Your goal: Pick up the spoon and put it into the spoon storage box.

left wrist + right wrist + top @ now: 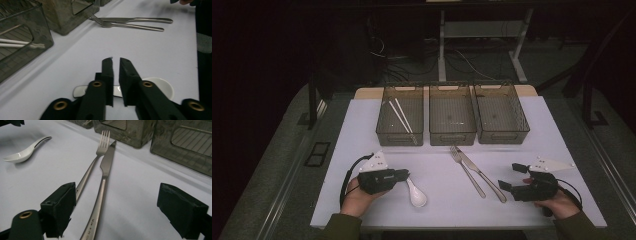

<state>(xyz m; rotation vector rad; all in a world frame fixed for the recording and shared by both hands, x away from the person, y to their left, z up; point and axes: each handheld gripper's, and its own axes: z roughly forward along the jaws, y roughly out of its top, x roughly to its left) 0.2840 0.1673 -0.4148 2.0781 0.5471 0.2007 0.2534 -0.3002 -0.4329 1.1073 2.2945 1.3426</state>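
**White spoon under the left claw, steel cutlery ahead of the right**

White ceramic, the spoon (415, 194) lies on the desk (362, 130) at the near left, its handle running up-left under the left claw (115, 60) and its bowl towards the person. That claw's jaws stand nearly together above the handle, not gripping it. To grip well, I would part them, drop squarely across the handle and close on its flat sides. The right claw (115, 202) stands wide apart just short of the knife (103, 187) and fork (93, 167), whose long axes run side by side, tips towards the three bins (452, 120).
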